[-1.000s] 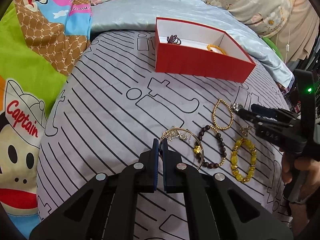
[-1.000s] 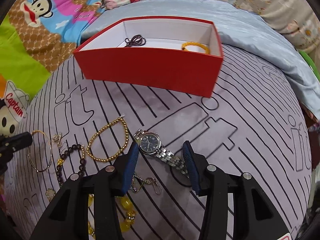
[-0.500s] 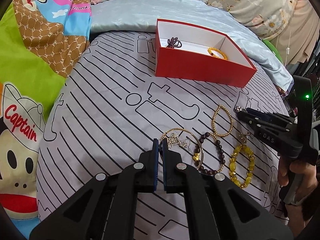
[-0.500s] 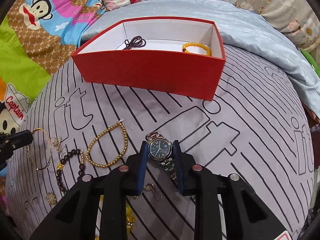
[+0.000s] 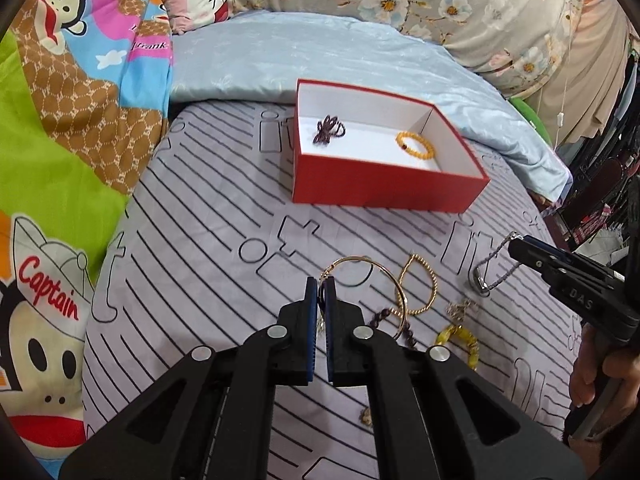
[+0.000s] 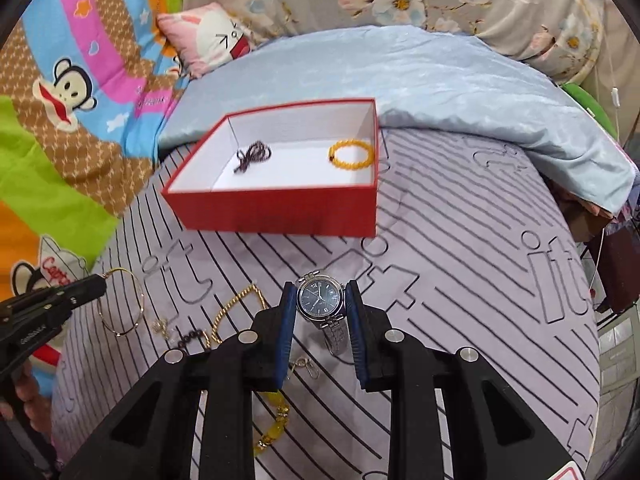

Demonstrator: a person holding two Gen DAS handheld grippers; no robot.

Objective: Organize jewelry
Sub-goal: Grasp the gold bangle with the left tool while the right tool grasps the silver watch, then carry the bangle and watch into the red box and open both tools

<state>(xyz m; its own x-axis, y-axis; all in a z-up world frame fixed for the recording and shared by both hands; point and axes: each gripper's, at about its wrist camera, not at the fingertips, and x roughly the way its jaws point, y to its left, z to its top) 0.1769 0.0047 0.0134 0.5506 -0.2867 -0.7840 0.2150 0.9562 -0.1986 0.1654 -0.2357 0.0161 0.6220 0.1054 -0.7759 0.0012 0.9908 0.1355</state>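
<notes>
A red box (image 5: 384,188) (image 6: 280,216) with a white inside holds a dark beaded string (image 5: 330,130) and an orange bead bracelet (image 5: 414,144). My right gripper (image 6: 321,306) is shut on a silver watch (image 6: 320,302) with a dark dial, held above the bed; its band (image 5: 494,268) hangs from the right gripper (image 5: 516,242) in the left wrist view. My left gripper (image 5: 320,284) is shut on a thin gold bangle (image 5: 384,276) (image 6: 138,300), lifted off the cover. A gold bead chain (image 5: 430,284), a dark bead bracelet (image 5: 380,316) and a yellow bead bracelet (image 5: 460,338) lie on the cover.
The striped grey cover (image 5: 220,220) spreads under everything. A light blue quilt (image 5: 340,60) lies behind the box. A cartoon monkey blanket (image 5: 60,120) is on the left. A small gold charm (image 6: 162,326) and a silver ring piece (image 6: 304,366) lie near the bracelets.
My right gripper closed on the watch and lifted it off the cover. My left gripper took hold of the gold bangle and raised it. Both moved toward the box.
</notes>
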